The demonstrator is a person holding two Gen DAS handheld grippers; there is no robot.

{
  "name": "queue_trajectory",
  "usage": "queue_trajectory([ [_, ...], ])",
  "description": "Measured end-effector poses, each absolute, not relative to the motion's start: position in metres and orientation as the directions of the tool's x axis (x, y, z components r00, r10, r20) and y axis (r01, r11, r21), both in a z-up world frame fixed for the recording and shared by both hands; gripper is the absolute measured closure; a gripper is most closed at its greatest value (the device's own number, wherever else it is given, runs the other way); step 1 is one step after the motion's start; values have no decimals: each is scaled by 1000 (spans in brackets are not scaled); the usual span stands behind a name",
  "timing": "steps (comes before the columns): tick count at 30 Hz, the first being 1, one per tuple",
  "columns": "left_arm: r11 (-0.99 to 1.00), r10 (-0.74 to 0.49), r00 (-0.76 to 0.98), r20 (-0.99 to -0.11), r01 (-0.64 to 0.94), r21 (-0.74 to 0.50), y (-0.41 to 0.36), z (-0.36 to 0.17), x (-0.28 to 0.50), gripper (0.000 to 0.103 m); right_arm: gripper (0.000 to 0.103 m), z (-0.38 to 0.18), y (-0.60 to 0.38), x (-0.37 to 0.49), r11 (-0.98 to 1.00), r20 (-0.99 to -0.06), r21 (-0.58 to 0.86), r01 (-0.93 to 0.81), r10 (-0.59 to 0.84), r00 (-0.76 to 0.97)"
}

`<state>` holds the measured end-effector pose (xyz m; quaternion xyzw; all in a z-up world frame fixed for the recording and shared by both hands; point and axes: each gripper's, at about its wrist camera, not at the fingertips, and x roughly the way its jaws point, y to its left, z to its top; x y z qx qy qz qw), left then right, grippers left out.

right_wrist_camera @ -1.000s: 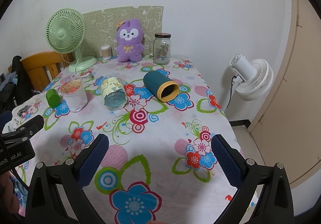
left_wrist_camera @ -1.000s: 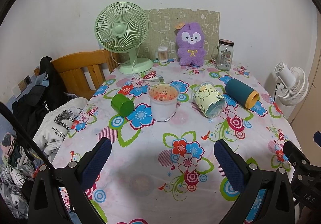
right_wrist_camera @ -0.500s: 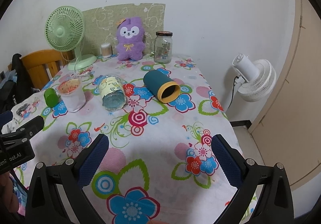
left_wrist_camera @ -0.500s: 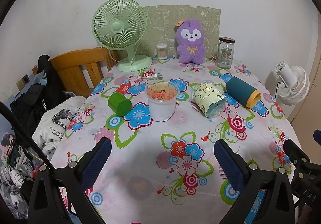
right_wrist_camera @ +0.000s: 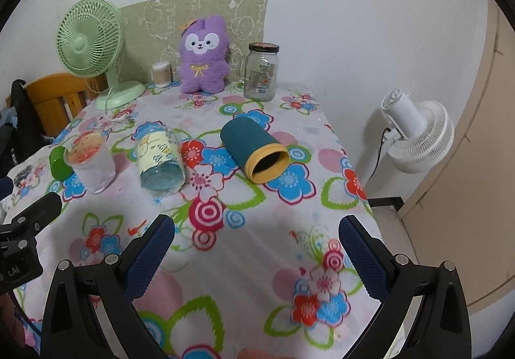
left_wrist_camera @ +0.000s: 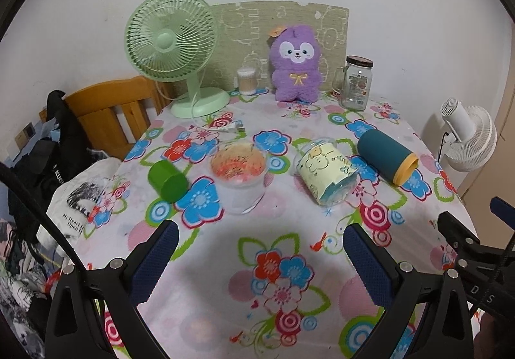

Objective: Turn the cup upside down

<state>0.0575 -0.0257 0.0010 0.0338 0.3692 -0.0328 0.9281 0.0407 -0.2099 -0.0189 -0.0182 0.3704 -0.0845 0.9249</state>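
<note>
One upright clear plastic cup (left_wrist_camera: 239, 180), centre-left of the frame beyond the empty, wide-open left gripper (left_wrist_camera: 256, 259) and right gripper (right_wrist_camera: 256, 257), looks light, thin-walled, crushable: grip mid-wall gently.

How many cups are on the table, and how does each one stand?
4: green cup lying at the left, clear cup upright in the middle, yellow-label cup lying beside it, teal cup lying at the right.

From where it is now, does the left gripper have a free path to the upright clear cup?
Probably yes. The left tongs are open and empty, the clear cup stands just ahead, and only bare tablecloth lies between; the green cup lies to its side.
</note>
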Motion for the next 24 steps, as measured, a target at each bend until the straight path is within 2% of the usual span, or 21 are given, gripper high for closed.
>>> queue_trajectory([
  [10, 994, -40, 709, -704, 97, 41, -46, -6, 96, 0, 0, -29, -229, 96, 988, -724, -92, 126, -153, 673],
  [24, 994, -10, 697, -717, 86, 70, -67, -17, 147, 0, 0, -44, -249, 179, 987, -784, -158, 36, -147, 603],
])
